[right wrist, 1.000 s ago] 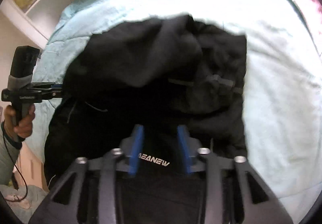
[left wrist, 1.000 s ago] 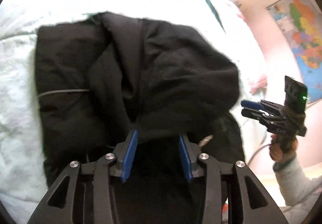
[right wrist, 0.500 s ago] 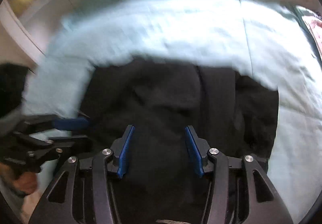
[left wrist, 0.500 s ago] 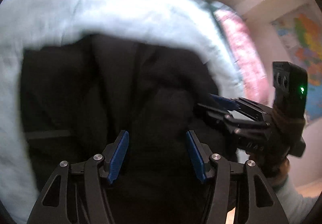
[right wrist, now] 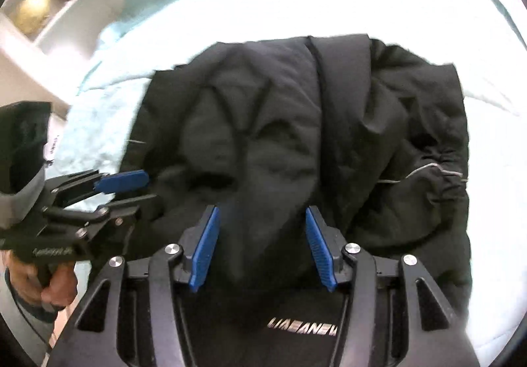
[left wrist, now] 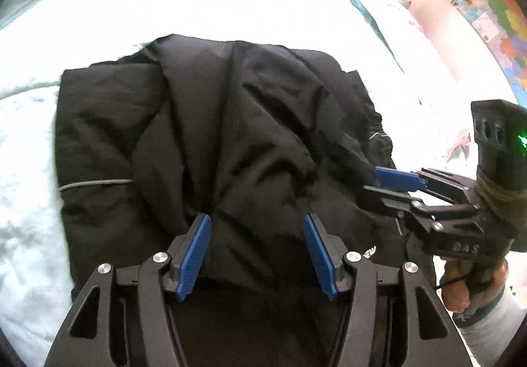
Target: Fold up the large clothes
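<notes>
A black jacket [left wrist: 230, 143] lies bunched on a pale bed [left wrist: 197, 4]. The left gripper [left wrist: 257, 248] has let go; the right gripper [right wrist: 260, 245], jaws opening, has moved in over the jacket's near edge. Both are released, so the last fold looks laid down.

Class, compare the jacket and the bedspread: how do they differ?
The jacket is black; the bedspread is pale. The jacket is folded over and deeply creased; the bedspread lies spread out beneath it. Both are soft fabric.
</notes>
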A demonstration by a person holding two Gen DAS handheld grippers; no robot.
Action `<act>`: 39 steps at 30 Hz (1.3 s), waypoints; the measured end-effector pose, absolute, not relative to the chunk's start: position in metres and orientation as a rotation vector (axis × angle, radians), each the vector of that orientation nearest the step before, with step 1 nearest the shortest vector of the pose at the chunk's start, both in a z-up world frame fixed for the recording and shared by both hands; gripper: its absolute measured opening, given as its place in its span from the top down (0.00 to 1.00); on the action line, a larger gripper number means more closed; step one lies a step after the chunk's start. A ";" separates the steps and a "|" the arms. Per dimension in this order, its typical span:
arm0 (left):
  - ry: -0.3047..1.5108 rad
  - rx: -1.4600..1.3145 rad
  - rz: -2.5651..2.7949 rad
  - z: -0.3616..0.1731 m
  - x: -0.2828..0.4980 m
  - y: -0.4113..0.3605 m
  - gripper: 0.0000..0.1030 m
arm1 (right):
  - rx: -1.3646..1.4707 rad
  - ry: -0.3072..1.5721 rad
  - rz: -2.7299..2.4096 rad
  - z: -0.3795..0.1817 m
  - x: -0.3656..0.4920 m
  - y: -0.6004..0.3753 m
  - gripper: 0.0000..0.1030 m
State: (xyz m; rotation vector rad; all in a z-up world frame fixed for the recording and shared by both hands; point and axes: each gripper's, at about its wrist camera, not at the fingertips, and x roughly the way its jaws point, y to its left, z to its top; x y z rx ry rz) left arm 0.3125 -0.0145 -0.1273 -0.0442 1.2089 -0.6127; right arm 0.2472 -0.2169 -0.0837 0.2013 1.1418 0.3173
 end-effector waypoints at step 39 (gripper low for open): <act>1.465 -0.454 -0.298 -0.181 0.125 0.225 0.40 | 0.307 1.336 0.067 -0.100 0.093 -0.384 0.43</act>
